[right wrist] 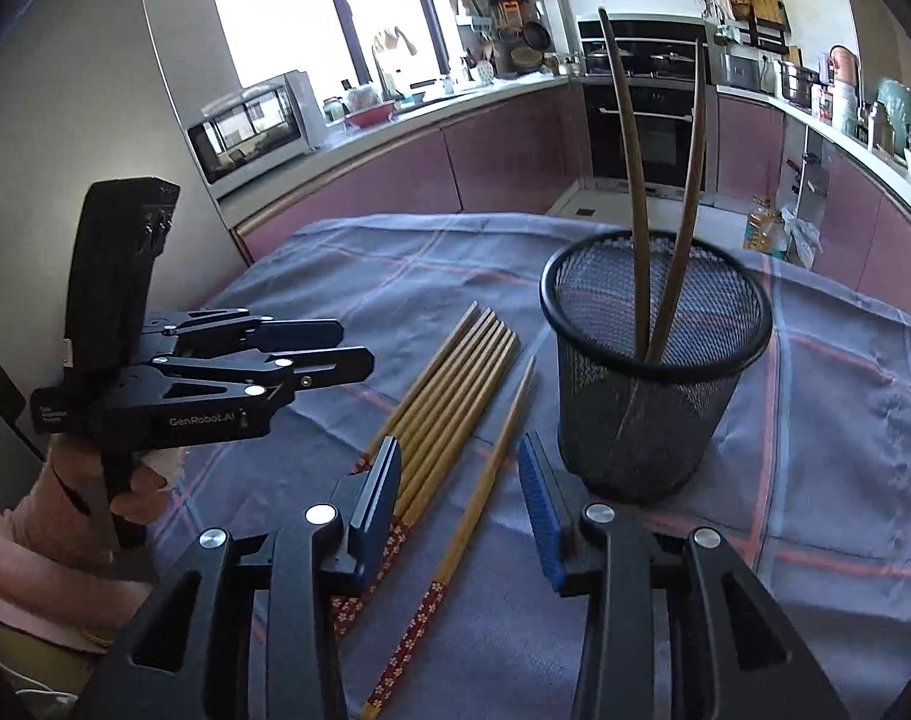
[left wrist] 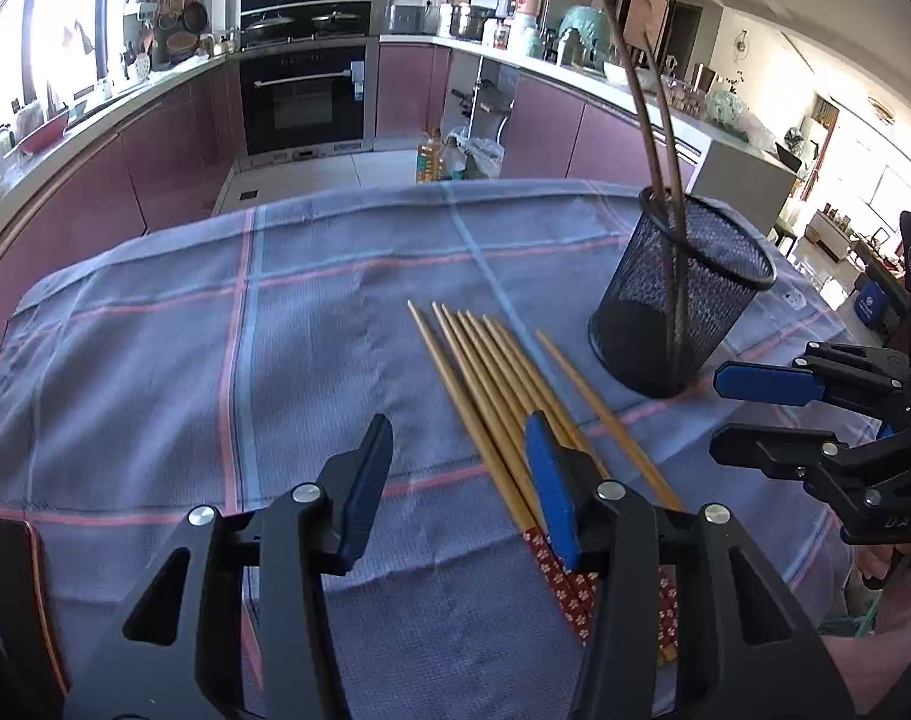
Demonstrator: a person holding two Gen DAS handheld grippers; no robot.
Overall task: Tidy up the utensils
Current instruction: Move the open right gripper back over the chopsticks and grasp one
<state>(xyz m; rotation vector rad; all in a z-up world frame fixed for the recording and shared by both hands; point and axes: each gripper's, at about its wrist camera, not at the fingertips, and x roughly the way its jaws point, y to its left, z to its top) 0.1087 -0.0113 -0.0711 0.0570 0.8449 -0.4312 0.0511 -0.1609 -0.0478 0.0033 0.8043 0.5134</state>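
Several bamboo chopsticks (left wrist: 491, 384) with red patterned ends lie side by side on the blue plaid cloth (left wrist: 155, 360); one chopstick (right wrist: 485, 480) lies a little apart on the right. A black mesh cup (left wrist: 683, 294) stands upright to their right and holds two dark brown chopsticks (left wrist: 653, 120). My left gripper (left wrist: 458, 450) is open and empty, low over the bundle's near ends. My right gripper (right wrist: 464, 474) is open and empty, straddling the single chopstick, close beside the mesh cup (right wrist: 653, 372). Each gripper shows in the other's view: the right (left wrist: 737, 414), the left (right wrist: 353, 348).
The cloth-covered table drops off at its far edge (left wrist: 395, 192) toward a kitchen floor with oil bottles (left wrist: 437, 159). Purple cabinets, an oven (left wrist: 305, 96) and cluttered counters ring the room. A toaster oven (right wrist: 251, 126) sits on the counter left.
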